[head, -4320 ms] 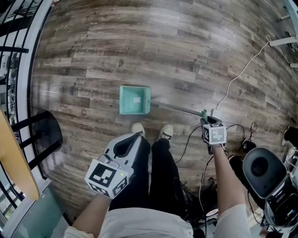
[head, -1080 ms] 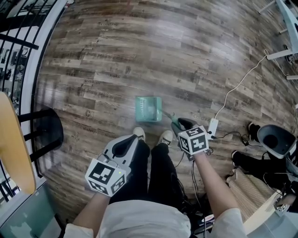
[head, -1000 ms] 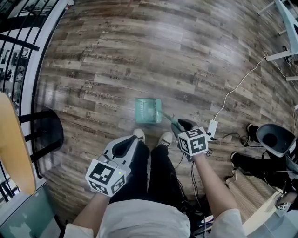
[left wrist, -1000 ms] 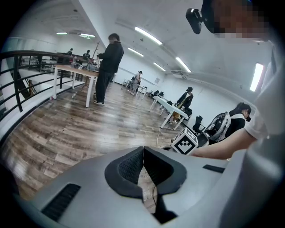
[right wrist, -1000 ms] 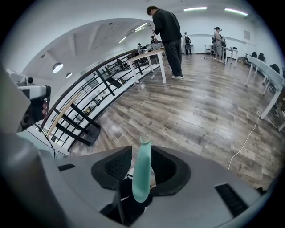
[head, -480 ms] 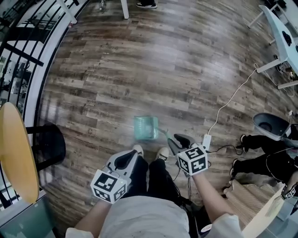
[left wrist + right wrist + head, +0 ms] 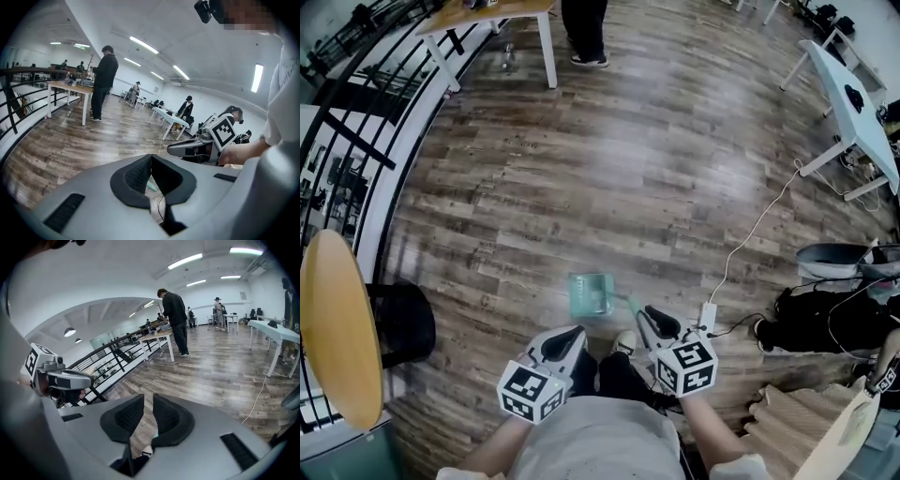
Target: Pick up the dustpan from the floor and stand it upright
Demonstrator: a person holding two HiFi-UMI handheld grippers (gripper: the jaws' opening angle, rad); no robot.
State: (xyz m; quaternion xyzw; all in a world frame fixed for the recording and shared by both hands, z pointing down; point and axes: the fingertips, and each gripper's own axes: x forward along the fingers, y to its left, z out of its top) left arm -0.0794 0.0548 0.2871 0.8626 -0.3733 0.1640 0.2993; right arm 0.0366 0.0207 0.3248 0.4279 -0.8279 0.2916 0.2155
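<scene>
1. Brown wood-plank floor (image 7: 656,169) lies under everything.
2. Teal plastic long-handled dustpan (image 7: 591,294) stands on the floor just ahead of both grippers. Its thin handle slants toward the right one.
3. Grey right gripper (image 7: 649,319): its jaws have just been closing, a narrow gap remains, and nothing is gripped.
4. Grey left gripper (image 7: 574,333): its pads meet at the tips and hold nothing.

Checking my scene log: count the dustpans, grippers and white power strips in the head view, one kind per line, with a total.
Dustpan: 1
Grippers: 2 (left gripper, right gripper)
White power strip: 1
Total: 4
</scene>
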